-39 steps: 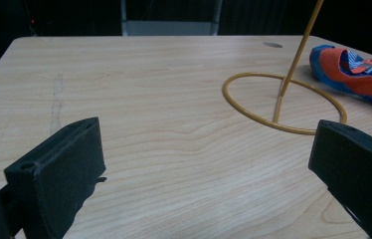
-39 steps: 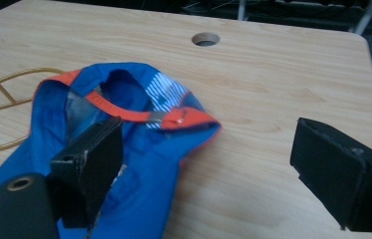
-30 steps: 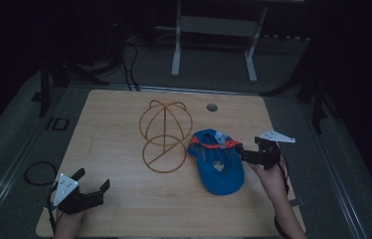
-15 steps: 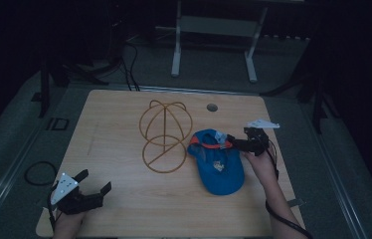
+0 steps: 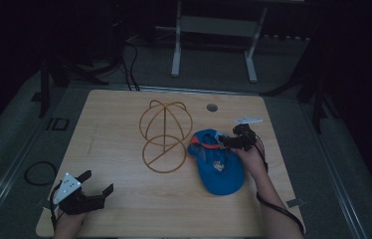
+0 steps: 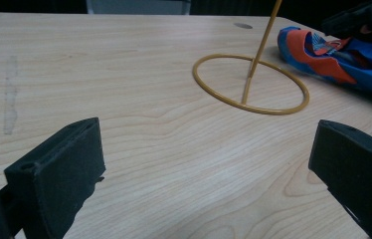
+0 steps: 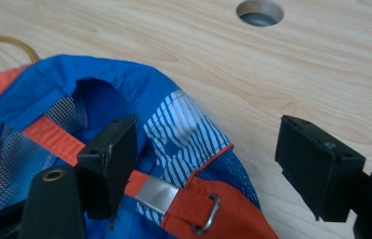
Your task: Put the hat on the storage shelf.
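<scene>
The blue cap [image 5: 218, 164] lies right of centre in the high view, just right of the wire cap stand [image 5: 165, 135], with its long axis running from the back opening at the upper left down to the brim at the lower right. The right gripper [image 5: 228, 142] sits at that upper end, at the cap's rear edge, and points toward the left of the frame, so the stand lies straight beyond the cap along the line of the jaws.

In the right gripper view its jaws are spread but have just been closing: one pad is over the orange strap [image 7: 57, 142] inside the cap's back opening, the other hangs over bare table [image 7: 323, 59] outside the striped rear panel [image 7: 184, 137], which lies between them. The pads do not yet press on the fabric.

The left gripper [image 5: 93, 191] rests at the lower left of the table, well apart from the cap, its jaws spread wide on nothing. The right hand is therefore much the nearer, and I judge the next move is a pinch on the rear rim.
</scene>
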Available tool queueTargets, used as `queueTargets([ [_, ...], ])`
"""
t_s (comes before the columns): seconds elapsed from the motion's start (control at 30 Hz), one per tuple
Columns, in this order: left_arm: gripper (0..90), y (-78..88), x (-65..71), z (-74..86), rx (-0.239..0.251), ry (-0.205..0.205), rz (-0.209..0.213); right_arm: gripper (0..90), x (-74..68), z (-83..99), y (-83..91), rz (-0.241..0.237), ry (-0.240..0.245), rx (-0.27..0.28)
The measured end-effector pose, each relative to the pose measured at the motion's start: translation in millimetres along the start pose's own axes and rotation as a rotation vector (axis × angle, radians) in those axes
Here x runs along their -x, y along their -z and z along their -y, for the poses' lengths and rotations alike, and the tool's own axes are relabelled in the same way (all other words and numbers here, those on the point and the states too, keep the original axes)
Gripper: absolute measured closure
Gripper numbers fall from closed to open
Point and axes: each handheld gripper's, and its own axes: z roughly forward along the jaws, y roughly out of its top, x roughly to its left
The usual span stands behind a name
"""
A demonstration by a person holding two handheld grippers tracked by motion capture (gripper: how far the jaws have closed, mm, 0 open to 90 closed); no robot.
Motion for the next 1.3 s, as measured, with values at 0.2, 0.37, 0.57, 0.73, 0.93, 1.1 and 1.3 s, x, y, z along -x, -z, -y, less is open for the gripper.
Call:
queueTargets([
  [0.2,1.3,-0.5,-0.2,0.4,-0.001,-0.002,0.001,22.5,-5.4,-2.3,-20.0,-0.029,0.069,-0.111],
  [0.37,1.4,-0.6,-0.3,0.4,0.002,-0.001,0.003,22.6,-8.8,0.2,-25.4,-0.022,0.095,-0.138],
  [0.57,1.3,-0.6,-0.2,0.3,0.003,0.001,0.001,23.7,-8.1,6.4,-32.5,-0.046,0.111,-0.171],
  [0.73,1.3,-1.0,-0.3,0.5,-0.003,-0.001,-0.003,54.8,-13.1,8.7,-27.5,-0.091,0.160,-0.145],
  [0.93,1.3,-1.1,1.2,0.3,-0.010,-0.014,-0.018,80.2,-24.8,7.7,-25.5,-0.108,0.219,-0.158],
  [1.1,1.3,-0.7,1.4,-0.5,-0.013,-0.012,-0.006,83.6,-31.3,7.1,-24.3,-0.082,0.236,-0.164],
  [1.3,1.3,-0.5,2.0,-1.3,-0.015,-0.018,-0.002,84.2,-31.3,6.1,-8.8,-0.095,0.194,-0.104],
])
